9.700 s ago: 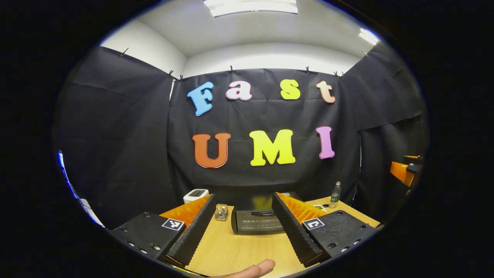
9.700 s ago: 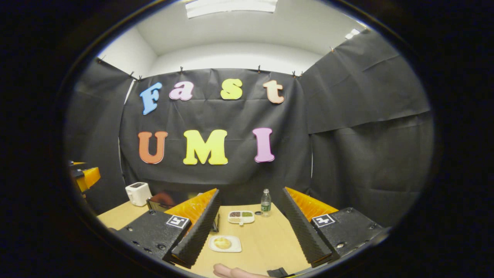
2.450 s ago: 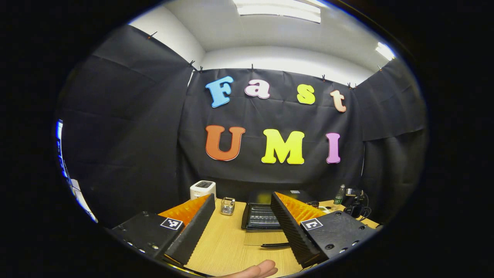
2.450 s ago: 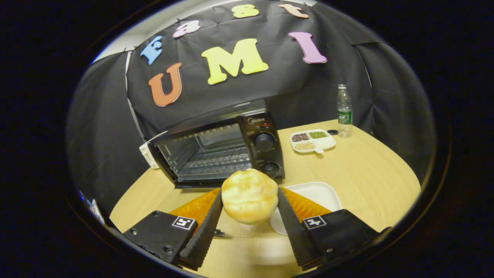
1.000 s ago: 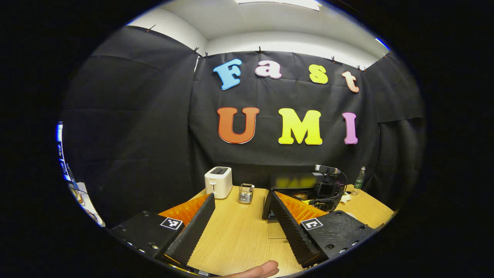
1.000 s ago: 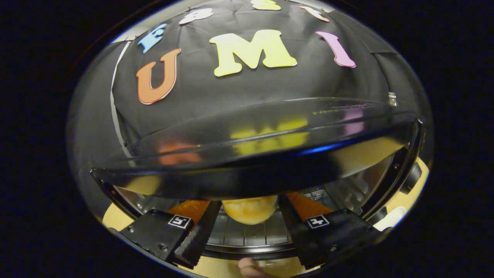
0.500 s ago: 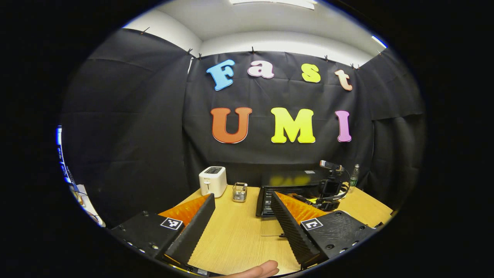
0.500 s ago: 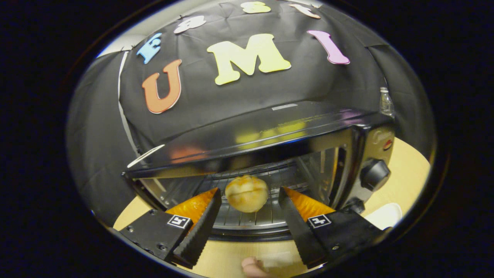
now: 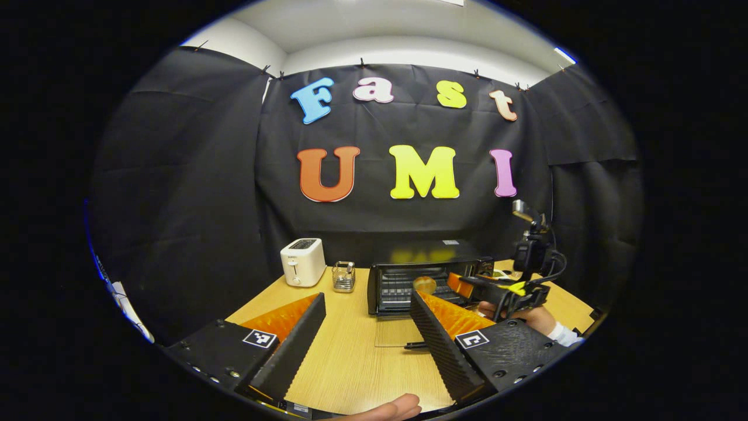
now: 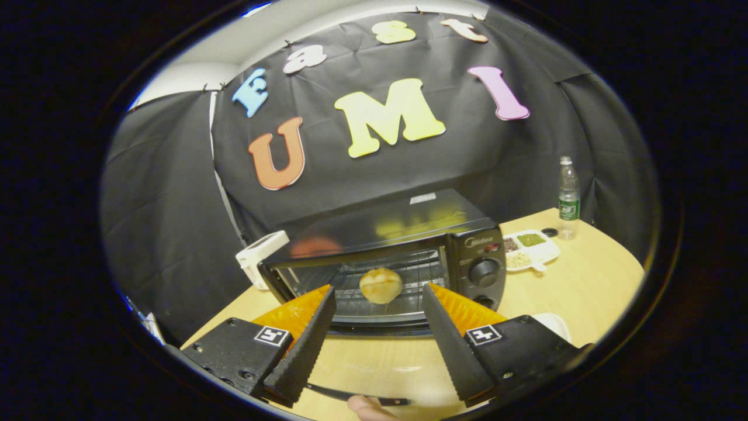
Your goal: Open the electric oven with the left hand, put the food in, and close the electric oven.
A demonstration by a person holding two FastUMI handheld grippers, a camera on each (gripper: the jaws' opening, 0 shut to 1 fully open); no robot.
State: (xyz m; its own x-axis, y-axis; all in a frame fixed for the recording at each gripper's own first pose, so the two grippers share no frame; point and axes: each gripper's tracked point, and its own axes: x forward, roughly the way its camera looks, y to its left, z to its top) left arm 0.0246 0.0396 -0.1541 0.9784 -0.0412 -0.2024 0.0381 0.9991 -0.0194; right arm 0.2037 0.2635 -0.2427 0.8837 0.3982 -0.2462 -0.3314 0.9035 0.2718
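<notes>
One toaster (image 9: 302, 261), one small rack (image 9: 343, 276) and one oven (image 10: 385, 257) stand in a row along the table (image 9: 350, 356), the oven door down flat. One bun (image 10: 380, 285) sits on the oven rack. My left gripper (image 9: 365, 345) and right gripper (image 10: 374, 339) both gape empty, short of the oven. One bottle (image 10: 568, 196) and what looks like a divided dish (image 10: 529, 248) stand right.
</notes>
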